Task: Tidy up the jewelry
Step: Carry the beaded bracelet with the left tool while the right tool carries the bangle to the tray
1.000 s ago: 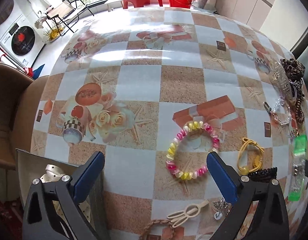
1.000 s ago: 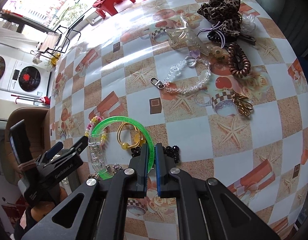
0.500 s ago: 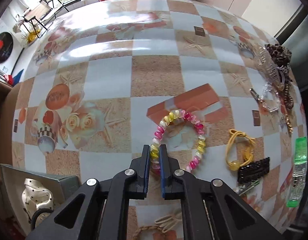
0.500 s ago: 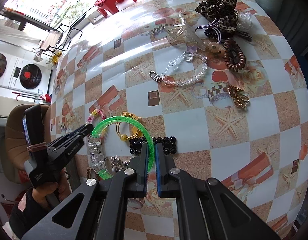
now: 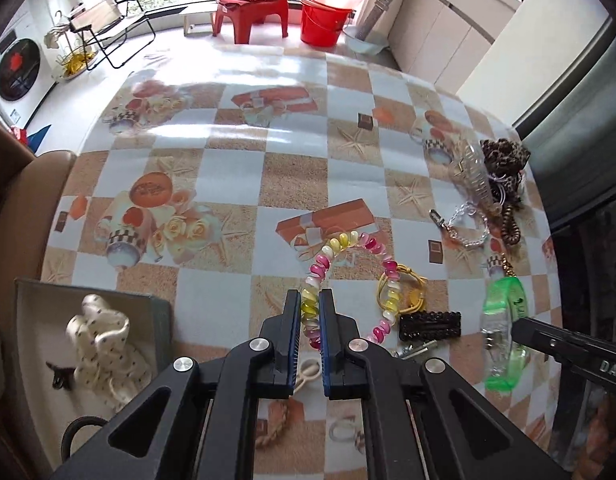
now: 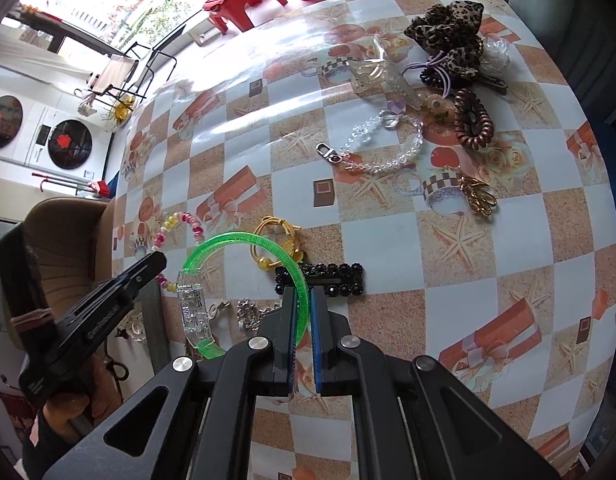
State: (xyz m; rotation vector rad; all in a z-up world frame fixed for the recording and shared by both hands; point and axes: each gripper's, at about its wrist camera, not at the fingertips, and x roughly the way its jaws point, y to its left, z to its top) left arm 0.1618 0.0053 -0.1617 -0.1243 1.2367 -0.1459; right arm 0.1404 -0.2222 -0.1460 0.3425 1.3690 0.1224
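My left gripper (image 5: 309, 300) is shut on the pink-and-yellow bead bracelet (image 5: 349, 242) and holds it lifted off the table. My right gripper (image 6: 304, 300) is shut on the green translucent bangle (image 6: 228, 240), held above the table; the bangle also shows in the left wrist view (image 5: 501, 320). A grey box (image 5: 84, 292) at the lower left holds a white polka-dot scrunchie (image 5: 102, 336). Loose on the table lie a yellow hair tie (image 6: 274, 236), a black beaded clip (image 6: 331, 276) and a clear bead bracelet (image 6: 383, 148).
A leopard scrunchie (image 6: 447, 28), a clear claw clip (image 6: 383, 72), a brown spiral hair tie (image 6: 473, 124) and a gold clip (image 6: 479, 196) lie at the far right. A cream clip (image 5: 306, 372) and braided band (image 5: 274, 424) lie under the left gripper. A brown chair (image 5: 12, 200) stands left.
My left gripper was open a second ago, then shut on the bead bracelet and has now lifted it. My right gripper has kept hold of the green bangle.
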